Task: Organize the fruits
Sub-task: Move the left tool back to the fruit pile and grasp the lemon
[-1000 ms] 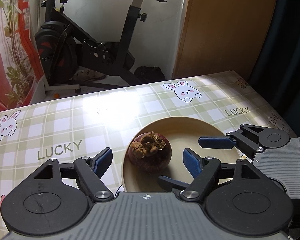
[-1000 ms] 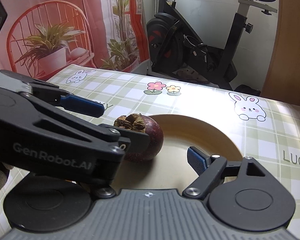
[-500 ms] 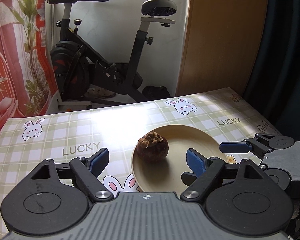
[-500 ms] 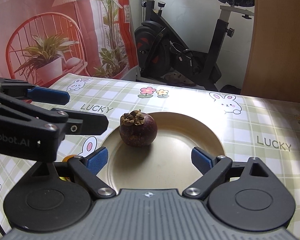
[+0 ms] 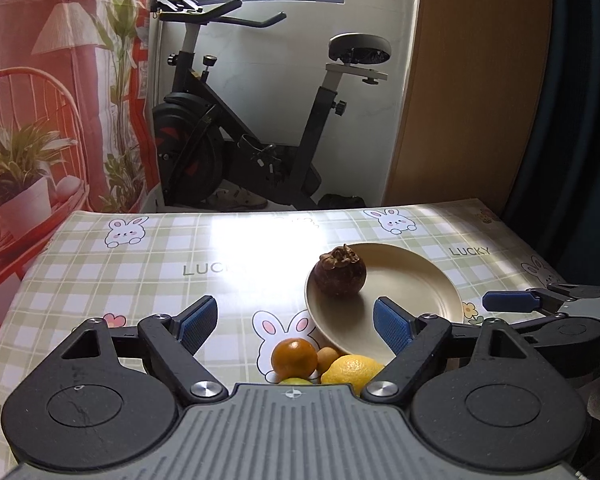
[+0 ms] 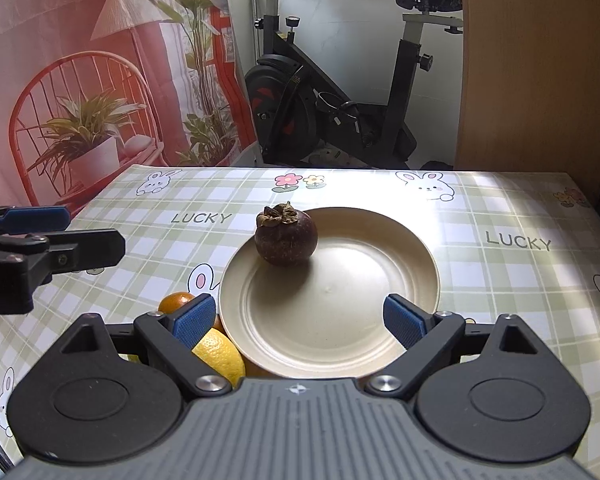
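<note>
Plate (image 6: 400, 320) holds 1 mangosteen (image 6: 286, 238); both grippers' fingers (image 5: 392, 330) spread wide, nothing gripped.

"LUCKY" on the checked tablecloth (image 6: 380, 200), printed several times

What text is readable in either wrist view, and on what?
"LUCKY" – printed on the checked tablecloth, left of the plate; right wrist view.
"LUCKY" – same tablecloth, right of the plate; right wrist view.
"LUCK" – tablecloth, washed out by glare; left wrist view.
"LU" – tablecloth at the left edge, cut off; left wrist view.
"AI" – tail of a cut-off marking on the left gripper body.
Nothing legible on the exercise bike or fruit.
</note>
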Tool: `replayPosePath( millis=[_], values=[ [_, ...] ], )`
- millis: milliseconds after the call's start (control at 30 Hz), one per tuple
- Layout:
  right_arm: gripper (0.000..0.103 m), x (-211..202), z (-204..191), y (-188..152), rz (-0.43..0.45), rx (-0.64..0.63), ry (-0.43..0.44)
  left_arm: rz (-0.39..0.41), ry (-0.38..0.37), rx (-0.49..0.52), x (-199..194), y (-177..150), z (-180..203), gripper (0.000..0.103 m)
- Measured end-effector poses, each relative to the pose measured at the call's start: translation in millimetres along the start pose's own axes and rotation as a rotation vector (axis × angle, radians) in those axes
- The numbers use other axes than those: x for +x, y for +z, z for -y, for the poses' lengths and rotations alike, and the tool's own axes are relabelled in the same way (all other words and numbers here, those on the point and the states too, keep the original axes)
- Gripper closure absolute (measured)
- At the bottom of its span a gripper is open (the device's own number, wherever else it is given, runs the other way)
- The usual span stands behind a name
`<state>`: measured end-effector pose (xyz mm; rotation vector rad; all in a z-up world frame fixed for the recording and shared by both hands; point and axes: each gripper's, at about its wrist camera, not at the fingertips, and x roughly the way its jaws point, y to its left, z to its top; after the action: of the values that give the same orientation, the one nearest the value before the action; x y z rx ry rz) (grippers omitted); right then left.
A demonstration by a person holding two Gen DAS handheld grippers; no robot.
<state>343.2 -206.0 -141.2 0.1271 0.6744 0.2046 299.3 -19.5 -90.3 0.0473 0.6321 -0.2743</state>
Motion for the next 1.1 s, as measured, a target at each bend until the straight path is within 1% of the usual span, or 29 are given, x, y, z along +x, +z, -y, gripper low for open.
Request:
replayPosePath(
  millis=[200, 367, 467, 600, 700, 800, 933, 1100],
  values=[
    [0.01, -21.9, -10.7, -12.5, 0.034, -0.014, -0.015, -0.005, 0.01, -0.005, -17.0, -21.6, -3.5, 0.016],
    [0.01, -31.6, -19.0, -26.3, 0.029, -0.026, 0.004, -0.022, -0.001, -0.048, -24.4, -39.8, -10.0, 0.016],
    [0.01, -34.5, -25.2, -34.5, 0.024, -0.057, 0.004, -0.034, -0.006, -0.066, -24.5, -47.6, -12.7, 0.016],
    [0.01, -35.8, -27.3, -46.2, 0.005, -0.074, 0.013, -0.049, -0.005, -0.067, -24.7, -56.8, -11.2, 0.016],
    [0.01, -34.4, -27.1, -55.9, -0.017, -0.08, 0.018, -0.075, 0.009, -0.07, -21.4, -61.8, -8.3, 0.016],
    [0.013, -31.0, -27.4, -66.4, -0.046, -0.084, 0.014, -0.084, -0.011, -0.076, -20.0, -65.2, -7.3, 0.017],
    [0.016, -28.8, -31.2, -75.1, -0.067, -0.097, 0.028, -0.076, -0.019, -0.077, -21.7, -69.3, -5.8, 0.018],
    [0.017, -27.6, -31.1, -79.0, -0.073, -0.086, 0.057, -0.053, 0.001, -0.092, -22.8, -70.9, -6.7, 0.021]
  ],
)
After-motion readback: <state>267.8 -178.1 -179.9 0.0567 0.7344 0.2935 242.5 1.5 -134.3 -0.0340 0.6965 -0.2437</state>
